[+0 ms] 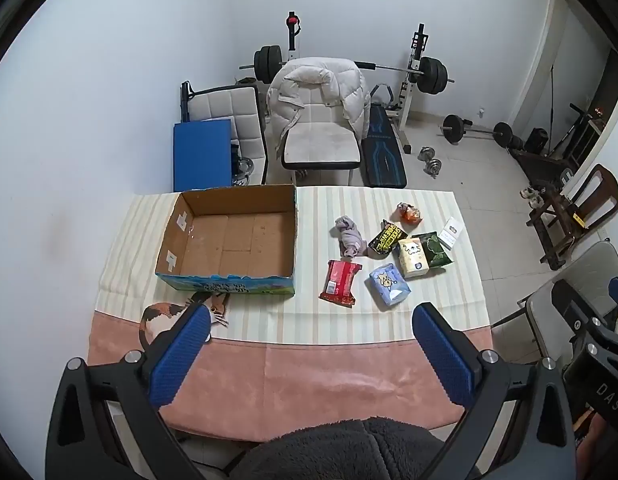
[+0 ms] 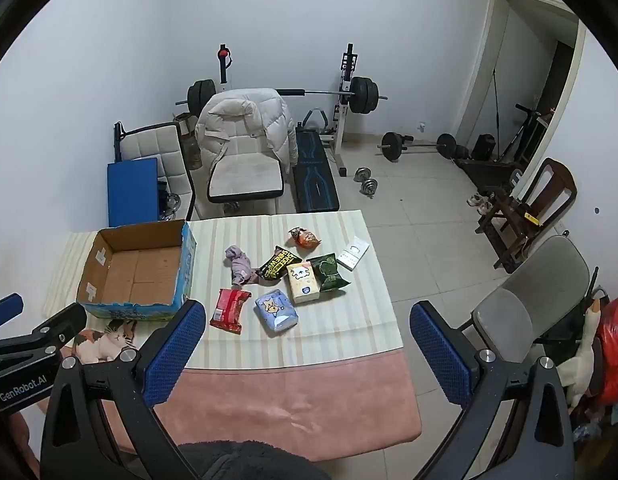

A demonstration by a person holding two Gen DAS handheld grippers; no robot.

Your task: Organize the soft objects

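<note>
An open cardboard box [image 1: 229, 236] [image 2: 137, 272] stands empty on the table's left. To its right lie a grey cloth [image 1: 351, 236] [image 2: 240, 266], a red pack [image 1: 341, 282] [image 2: 228, 310], a blue tissue pack [image 1: 389, 283] [image 2: 277, 311], a cream tissue pack [image 1: 412, 258] [image 2: 303, 282], a black-yellow pouch [image 1: 387, 237] [image 2: 279, 267], a green bag [image 1: 435, 249] [image 2: 329, 272], an orange bag [image 1: 409, 213] [image 2: 305, 237] and a white box [image 1: 451, 233] [image 2: 353, 254]. My left gripper [image 1: 313, 316] and right gripper [image 2: 309, 314] are open, empty, held above the near table edge.
The table [image 1: 309, 380] has a striped cloth over pink with a cat print [image 1: 169, 312]. Behind it stand a chair with a white jacket [image 1: 317, 112], a weight bench and barbells. A grey chair [image 2: 529, 300] is at the right.
</note>
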